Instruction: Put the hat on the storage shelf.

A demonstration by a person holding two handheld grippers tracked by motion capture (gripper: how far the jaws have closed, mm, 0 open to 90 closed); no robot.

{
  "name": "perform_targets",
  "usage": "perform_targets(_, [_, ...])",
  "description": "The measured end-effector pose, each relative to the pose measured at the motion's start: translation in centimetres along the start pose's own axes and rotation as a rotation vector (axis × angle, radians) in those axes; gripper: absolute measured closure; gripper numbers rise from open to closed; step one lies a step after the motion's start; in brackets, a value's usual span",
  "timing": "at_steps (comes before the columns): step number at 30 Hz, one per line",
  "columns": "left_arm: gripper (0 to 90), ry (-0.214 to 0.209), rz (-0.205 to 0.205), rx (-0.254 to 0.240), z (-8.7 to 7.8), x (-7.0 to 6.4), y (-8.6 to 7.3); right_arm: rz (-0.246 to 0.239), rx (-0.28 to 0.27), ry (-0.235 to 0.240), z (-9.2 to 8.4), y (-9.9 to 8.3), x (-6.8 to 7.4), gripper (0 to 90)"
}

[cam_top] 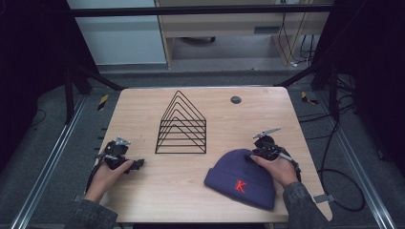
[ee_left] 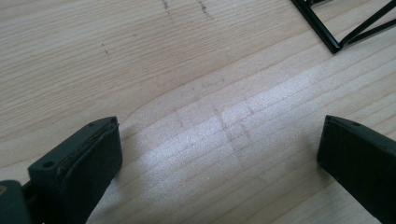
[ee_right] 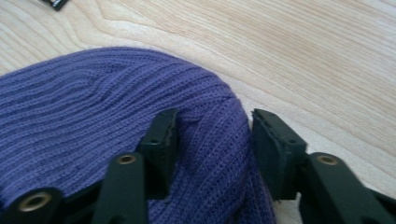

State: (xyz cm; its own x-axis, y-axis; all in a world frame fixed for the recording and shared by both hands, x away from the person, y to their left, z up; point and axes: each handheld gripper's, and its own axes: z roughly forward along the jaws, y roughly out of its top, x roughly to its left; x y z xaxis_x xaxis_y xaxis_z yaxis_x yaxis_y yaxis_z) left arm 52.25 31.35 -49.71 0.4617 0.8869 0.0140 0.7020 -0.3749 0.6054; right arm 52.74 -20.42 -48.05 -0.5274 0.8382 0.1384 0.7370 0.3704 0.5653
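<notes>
Now the right gripper pinches a fold of the beanie; the stretchy knit could slip free, while the left gripper rests apart.

A light wooden table carries a black wire rack and a purple beanie.

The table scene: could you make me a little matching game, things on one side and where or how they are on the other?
Things:
1. purple hat
2. black wire rack
3. left gripper
4. right gripper

States:
A. jaws wide apart over bare wood
B. stands upright mid-table
C. lies flat, a red K on its cuff
D. a fold of knit bunched between its jaws

Pairs: 1-C, 2-B, 3-A, 4-D
</notes>
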Motion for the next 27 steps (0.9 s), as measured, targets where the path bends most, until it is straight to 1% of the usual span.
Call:
perform_targets(2, [0.0,0.0,0.001,0.0,0.0,0.0,0.0,-0.003,0.001,0.005,0.0,0.0,0.0,54.1])
perform_targets(7, [0.0,-0.001,0.002,0.001,0.0,0.0,0.0,-0.016,0.001,0.017,0.0,0.0,0.1,62.4])
perform_targets(8, [0.0,-0.001,0.002,0.0,0.0,0.0,0.0,-0.024,0.001,0.018,-0.1,0.0,0.1,65.7])
perform_targets(9, [0.0,-0.001,0.002,0.0,0.0,0.0,0.0,-0.027,-0.001,0.02,-0.1,-0.1,0.2,67.8])
perform_targets(10, [0.0,-0.001,0.002,0.001,0.0,0.0,0.0,-0.027,-0.001,0.02,-0.1,-0.1,0.2,67.8])
perform_targets(11, [0.0,-0.001,0.002,0.001,0.0,0.0,0.0,-0.034,-0.001,0.021,-0.2,-0.1,0.2,72.0])
perform_targets(12, [0.0,-0.001,0.002,0.001,0.0,0.0,0.0,-0.034,-0.001,0.021,-0.2,-0.1,0.2,72.0])
perform_targets(13, [0.0,-0.001,0.002,0.001,0.0,0.0,0.0,-0.04,-0.005,0.021,-0.2,-0.1,0.2,75.2])
perform_targets(19, [0.0,-0.001,0.002,0.0,0.0,0.0,0.0,-0.047,-0.005,0.02,-0.4,0.0,0.4,78.6])
perform_targets(21, [0.0,-0.001,0.002,0.0,0.0,0.0,0.0,-0.064,-0.007,0.019,-0.6,0.0,0.5,79.7])
perform_targets(22, [0.0,-0.001,0.002,0.0,0.0,0.0,0.0,-0.059,-0.009,0.02,-0.7,0.0,0.6,80.0])
perform_targets(24, [0.0,-0.001,0.002,0.0,0.0,0.0,0.0,-0.075,-0.022,0.01,-1.2,0.0,0.8,80.4])
perform_targets(25, [0.0,-0.001,0.002,0.0,0.0,0.0,0.0,-0.075,-0.022,0.01,-1.2,0.0,0.8,80.4])
perform_targets(26, [0.0,-0.001,0.002,0.0,0.0,0.0,0.0,-0.087,-0.039,0.009,-1.8,0.0,1.1,80.5])
perform_targets(27, [0.0,-0.001,0.002,0.0,0.0,0.0,0.0,-0.093,-0.045,0.009,-2.0,0.0,1.1,80.6])
